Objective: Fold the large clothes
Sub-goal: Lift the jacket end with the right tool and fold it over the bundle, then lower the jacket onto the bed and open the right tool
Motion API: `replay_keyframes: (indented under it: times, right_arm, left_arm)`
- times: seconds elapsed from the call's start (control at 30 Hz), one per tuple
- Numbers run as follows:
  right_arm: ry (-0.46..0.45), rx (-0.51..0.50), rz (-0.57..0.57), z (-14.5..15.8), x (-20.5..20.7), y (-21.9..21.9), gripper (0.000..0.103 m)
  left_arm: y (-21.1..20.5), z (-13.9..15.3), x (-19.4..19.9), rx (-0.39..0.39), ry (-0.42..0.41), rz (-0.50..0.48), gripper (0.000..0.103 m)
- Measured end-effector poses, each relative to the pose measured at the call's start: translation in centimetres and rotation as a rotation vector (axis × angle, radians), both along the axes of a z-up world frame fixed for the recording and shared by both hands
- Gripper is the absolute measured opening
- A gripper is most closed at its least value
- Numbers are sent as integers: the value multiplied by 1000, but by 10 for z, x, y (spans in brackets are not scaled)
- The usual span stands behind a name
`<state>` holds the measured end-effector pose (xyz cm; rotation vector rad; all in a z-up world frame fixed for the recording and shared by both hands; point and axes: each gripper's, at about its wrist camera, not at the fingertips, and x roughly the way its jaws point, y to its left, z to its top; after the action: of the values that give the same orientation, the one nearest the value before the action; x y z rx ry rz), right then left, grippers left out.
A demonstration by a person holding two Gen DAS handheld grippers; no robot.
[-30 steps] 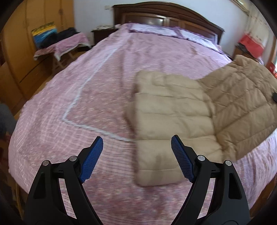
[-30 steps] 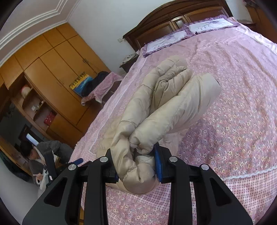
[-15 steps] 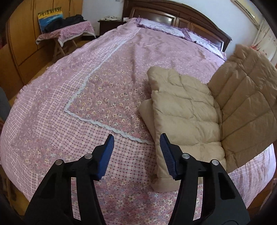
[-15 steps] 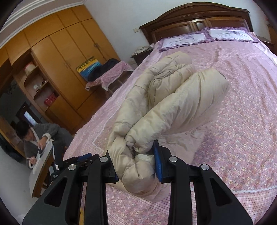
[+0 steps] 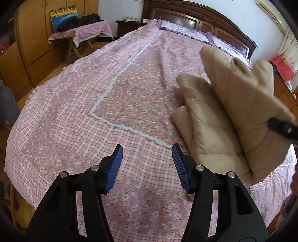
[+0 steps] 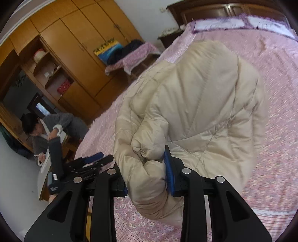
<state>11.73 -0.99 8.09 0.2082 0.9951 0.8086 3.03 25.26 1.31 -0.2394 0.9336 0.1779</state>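
A beige quilted puffer jacket [image 5: 214,119] lies partly folded on the right side of the pink floral bed [image 5: 93,121]. Its right half is lifted and swung over the lower half. My right gripper [image 6: 147,173] is shut on a thick bunch of the jacket [image 6: 195,111] and holds it up; it also shows in the left wrist view [image 5: 283,128] at the right edge. My left gripper [image 5: 147,163] is open and empty, above the bedspread just left of the jacket's near edge. It also shows in the right wrist view [image 6: 89,163].
A dark wooden headboard [image 5: 204,16] and pillows [image 5: 186,31] are at the far end. A small cloth-covered table [image 5: 82,35] and wooden wardrobes [image 6: 78,48] stand left of the bed. A seated person [image 6: 50,128] writes at the lower left.
My right gripper has swung the jacket's lifted half further left over the lower half. My left gripper has opened wider and moved left, off the jacket.
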Motion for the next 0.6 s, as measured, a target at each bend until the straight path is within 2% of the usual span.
replay_keyframes:
  times: [0.2,0.4,0.6]
  right_arm:
    - [70,-34,56,-35,4,31,31]
    - [101,-42,74,-62,9,48,31]
    - [87,-31,67,-68,5,47,33]
  left_arm:
    - [12,2,-6,11,-5,15,55]
    - [21,7,-11,21,-12,30,55]
    - [16,18,-12,14,-34,20,55]
